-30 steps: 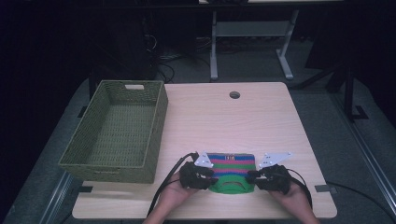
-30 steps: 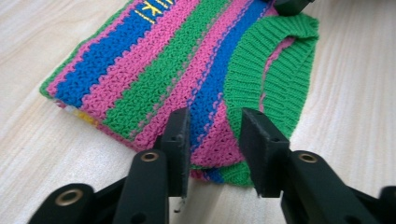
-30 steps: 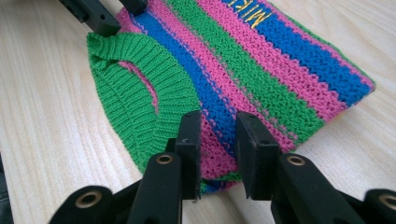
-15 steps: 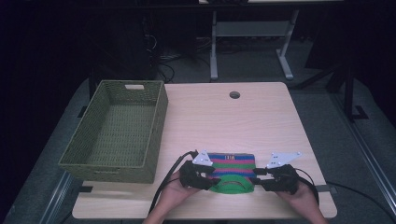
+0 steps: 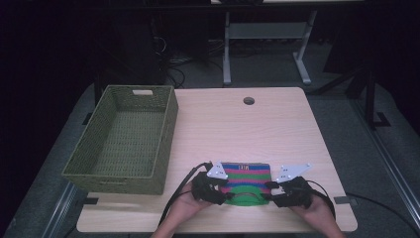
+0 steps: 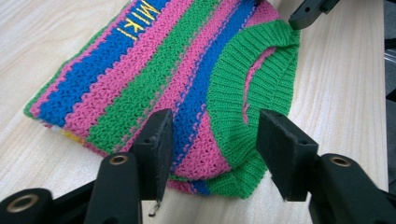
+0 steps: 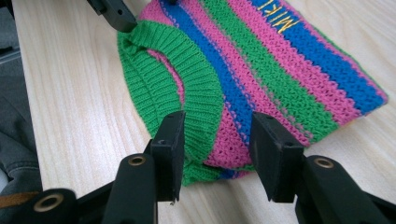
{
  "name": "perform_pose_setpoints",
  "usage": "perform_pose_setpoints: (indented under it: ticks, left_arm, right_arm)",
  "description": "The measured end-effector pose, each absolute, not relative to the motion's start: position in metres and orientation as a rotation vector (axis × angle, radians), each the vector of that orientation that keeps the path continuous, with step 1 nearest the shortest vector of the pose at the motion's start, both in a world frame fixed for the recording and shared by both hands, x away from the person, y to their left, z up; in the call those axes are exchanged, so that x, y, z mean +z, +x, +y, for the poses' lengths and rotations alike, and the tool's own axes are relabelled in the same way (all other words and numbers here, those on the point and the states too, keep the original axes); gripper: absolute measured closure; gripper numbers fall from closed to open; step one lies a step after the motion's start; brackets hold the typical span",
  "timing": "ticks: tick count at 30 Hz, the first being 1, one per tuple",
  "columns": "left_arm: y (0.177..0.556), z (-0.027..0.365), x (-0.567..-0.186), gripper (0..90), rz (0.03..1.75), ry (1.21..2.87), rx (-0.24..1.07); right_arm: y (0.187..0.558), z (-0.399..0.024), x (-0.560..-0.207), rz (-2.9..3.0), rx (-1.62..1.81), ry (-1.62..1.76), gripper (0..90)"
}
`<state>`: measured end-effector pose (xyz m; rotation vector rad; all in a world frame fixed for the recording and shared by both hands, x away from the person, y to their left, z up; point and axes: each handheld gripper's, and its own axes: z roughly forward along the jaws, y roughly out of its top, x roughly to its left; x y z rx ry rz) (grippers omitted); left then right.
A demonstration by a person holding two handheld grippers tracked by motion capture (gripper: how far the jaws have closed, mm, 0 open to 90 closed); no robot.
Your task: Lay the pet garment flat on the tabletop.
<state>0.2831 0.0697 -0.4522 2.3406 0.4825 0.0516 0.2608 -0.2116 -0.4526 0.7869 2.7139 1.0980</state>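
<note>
Two grippers have just let go. The left gripper has been opening its jaws, and the small folded knitted sweater with pink, blue and green stripes sits loose between them, not squeezed. The right gripper has been opening too, and its jaws stand off the wool. The sweater lies flat on the pale wooden table, right of the green woven basket. I think the folding is done and the basket comes next. The high view shows the basket and both hands. The left gripper view shows yellow letters and the green ribbed neck up close.
</note>
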Motion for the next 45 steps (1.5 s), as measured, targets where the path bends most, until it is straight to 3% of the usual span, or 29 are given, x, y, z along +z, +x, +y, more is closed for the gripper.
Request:
perform_pose_setpoints:
  ticks: [10, 19, 31, 34, 45]
  left_arm:
    - [0.28, 0.066, -0.456, 44.3, 0.43, 2.389, 0.085]
    - [0.276, 0.062, -0.455, 56.6, 0.412, 2.423, 0.17]
    - [0.275, 0.062, -0.452, 71.1, 0.411, 2.423, 0.144]
    - [0.275, 0.063, -0.45, 80.9, 0.406, 2.415, 0.15]
    - [0.276, 0.067, -0.447, 84.1, 0.424, 2.386, 0.125]
  right_arm:
    - [0.257, -0.202, -0.458, 2.738, 1.019, 0.743, 57.9]
    - [0.258, -0.201, -0.458, 2.731, 1.0, 0.754, 67.2]
    - [0.258, -0.202, -0.456, 2.741, 1.032, 0.777, 78.3]
    - [0.257, -0.202, -0.456, 2.74, 1.036, 0.777, 80.2]
    - [0.256, -0.207, -0.451, 2.729, 1.11, 0.765, 82.3]
